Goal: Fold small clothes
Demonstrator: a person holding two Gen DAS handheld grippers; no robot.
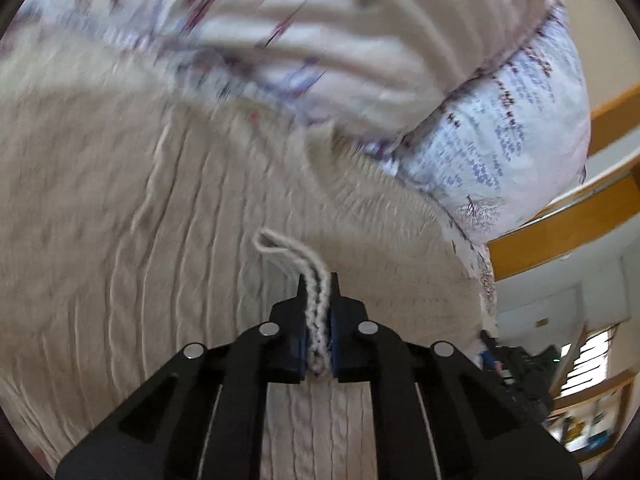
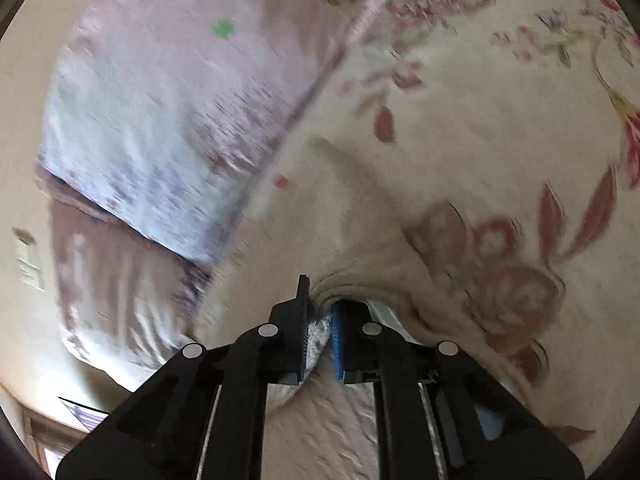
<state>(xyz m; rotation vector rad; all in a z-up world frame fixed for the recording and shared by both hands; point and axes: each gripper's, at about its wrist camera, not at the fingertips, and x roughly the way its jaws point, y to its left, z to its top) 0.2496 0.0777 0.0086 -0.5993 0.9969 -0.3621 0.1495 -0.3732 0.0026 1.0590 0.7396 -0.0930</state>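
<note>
Left gripper (image 1: 318,284) clamped on cream knit sweater's (image 1: 160,240) edge — sweater spreads ahead over the bed. Right gripper (image 2: 320,300) pinches its fabric too, beside floral quilt (image 2: 500,140); pillow (image 2: 160,120) behind.

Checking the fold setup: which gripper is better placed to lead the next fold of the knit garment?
Probably the left. The left gripper is shut on a clean doubled edge of the cream knit sweater. The right gripper is shut on a bunched, puckered bit of fabric, harder to identify through blur.
</note>
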